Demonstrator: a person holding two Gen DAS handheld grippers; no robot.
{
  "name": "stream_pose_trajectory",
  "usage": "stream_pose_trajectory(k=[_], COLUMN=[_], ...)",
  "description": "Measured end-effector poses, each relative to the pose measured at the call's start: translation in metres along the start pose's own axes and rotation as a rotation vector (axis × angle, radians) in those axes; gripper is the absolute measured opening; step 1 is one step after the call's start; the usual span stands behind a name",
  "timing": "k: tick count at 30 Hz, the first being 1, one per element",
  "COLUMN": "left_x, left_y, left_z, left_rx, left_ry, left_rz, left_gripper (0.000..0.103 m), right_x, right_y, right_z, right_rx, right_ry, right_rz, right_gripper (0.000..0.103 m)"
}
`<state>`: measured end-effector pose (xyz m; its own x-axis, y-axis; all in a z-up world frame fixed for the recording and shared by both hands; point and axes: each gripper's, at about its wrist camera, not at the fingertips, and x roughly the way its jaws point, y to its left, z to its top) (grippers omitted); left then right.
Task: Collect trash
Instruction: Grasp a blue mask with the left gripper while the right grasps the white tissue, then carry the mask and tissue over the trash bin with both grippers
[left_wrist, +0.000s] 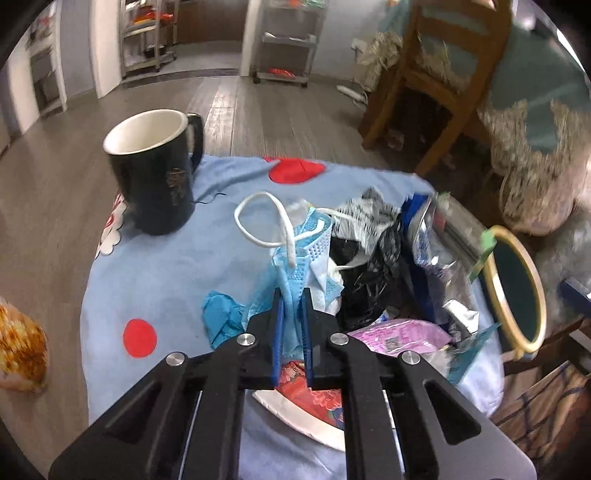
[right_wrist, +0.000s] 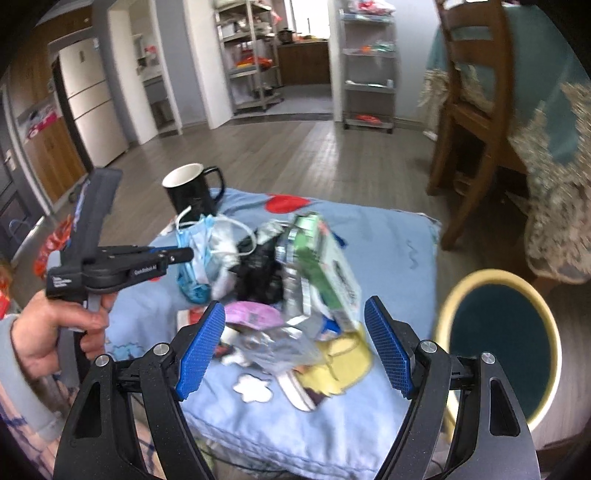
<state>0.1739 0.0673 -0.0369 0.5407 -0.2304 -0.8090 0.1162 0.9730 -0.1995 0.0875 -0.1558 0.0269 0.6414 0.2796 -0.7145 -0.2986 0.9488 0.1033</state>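
Left gripper pinching blue mask, pads pressed onto its folds; white ear loop arching above. Mask at near-left edge of trash pile on blue cloth. Pile: black bag, foil wrappers, pink packet, green-white carton. Black mug upright beyond, left of pile, apart from it. Right gripper spread wide, nothing between pads, hanging over near side of pile. Bin, yellow rim, dark inside, just right of cloth. Hand gripping left tool handle.
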Motion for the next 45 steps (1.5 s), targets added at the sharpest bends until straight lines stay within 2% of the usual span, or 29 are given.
stream_pose_trajectory(k=[4, 12, 18, 23, 26, 30, 38, 45], left_x=[-0.030, -0.082, -0.071, -0.067, -0.060, -0.051, -0.046, -0.047], left_y=[0.014, 0.053, 0.071, 0.074, 0.076, 0.081, 0.076, 0.071], left_z=[-0.001, -0.008, -0.013, -0.011, -0.010, -0.011, -0.009, -0.010], left_rx=[-0.055, -0.186, -0.250, -0.255, -0.266, -0.293, -0.282, -0.264], left_ry=[-0.049, -0.140, -0.122, -0.126, -0.118, -0.100, -0.101, -0.113], left_rz=[-0.017, 0.016, 0.008, 0.021, 0.026, 0.015, 0.013, 0.012], left_gripper=[0.008, 0.008, 0.008, 0.008, 0.008, 0.008, 0.008, 0.008], right_x=[0.016, 0.070, 0.133, 0.169, 0.181, 0.170, 0.113, 0.059], right_y=[0.021, 0.060, 0.083, 0.092, 0.092, 0.093, 0.085, 0.061], right_z=[0.008, 0.031, 0.048, 0.051, 0.047, 0.047, 0.068, 0.068], right_rx=[-0.040, -0.125, -0.203, -0.243, -0.258, -0.259, -0.196, -0.151], right_ry=[0.021, 0.084, 0.192, 0.263, 0.306, 0.283, 0.152, 0.064], right_rz=[0.037, 0.085, 0.062, 0.028, 0.012, 0.030, 0.108, 0.131], right_gripper=[0.078, 0.078, 0.061, 0.054, 0.037, 0.031, 0.031, 0.031])
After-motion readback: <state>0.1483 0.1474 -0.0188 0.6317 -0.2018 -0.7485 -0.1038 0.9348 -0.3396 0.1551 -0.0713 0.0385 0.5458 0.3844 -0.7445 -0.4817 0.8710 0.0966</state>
